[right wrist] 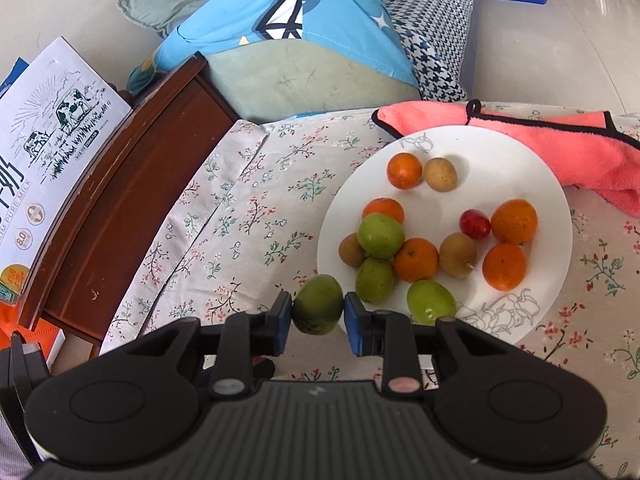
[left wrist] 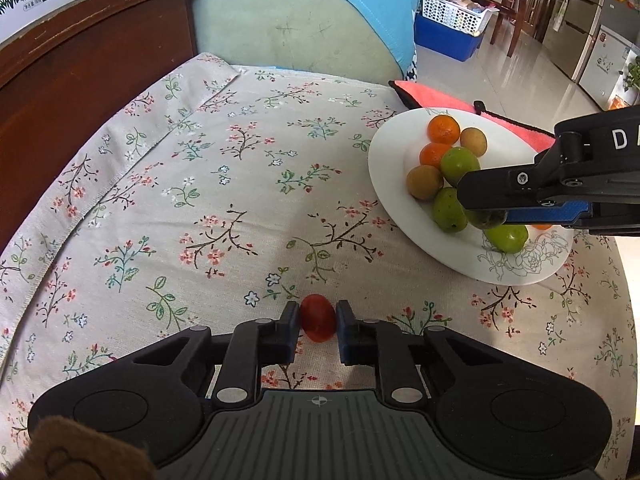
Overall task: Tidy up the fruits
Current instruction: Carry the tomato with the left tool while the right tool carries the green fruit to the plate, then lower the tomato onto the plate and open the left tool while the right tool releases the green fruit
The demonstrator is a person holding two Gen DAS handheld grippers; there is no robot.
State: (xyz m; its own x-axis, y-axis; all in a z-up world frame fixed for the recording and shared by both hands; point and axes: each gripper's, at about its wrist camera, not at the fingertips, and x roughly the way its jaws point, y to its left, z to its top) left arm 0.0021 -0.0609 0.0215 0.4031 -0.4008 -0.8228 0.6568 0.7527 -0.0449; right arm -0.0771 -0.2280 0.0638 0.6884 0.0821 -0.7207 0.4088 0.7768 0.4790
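A white plate (right wrist: 532,160) on the floral tablecloth holds several oranges, green fruits, brown fruits and one red tomato (right wrist: 474,223). My right gripper (right wrist: 318,312) is shut on a green fruit (right wrist: 319,305) just over the plate's near-left rim. In the left wrist view the plate (left wrist: 388,168) lies at the right, and the right gripper (left wrist: 486,216) hangs over it with the green fruit (left wrist: 485,218). My left gripper (left wrist: 319,320) is shut on a small red tomato (left wrist: 318,318), low over the cloth.
A pink towel (right wrist: 560,148) lies behind the plate. A dark wooden headboard (left wrist: 80,52) and a milk carton box (right wrist: 44,140) stand at the left. Cushions (right wrist: 304,76) sit beyond the table's far edge. The floral cloth (left wrist: 200,200) spreads left of the plate.
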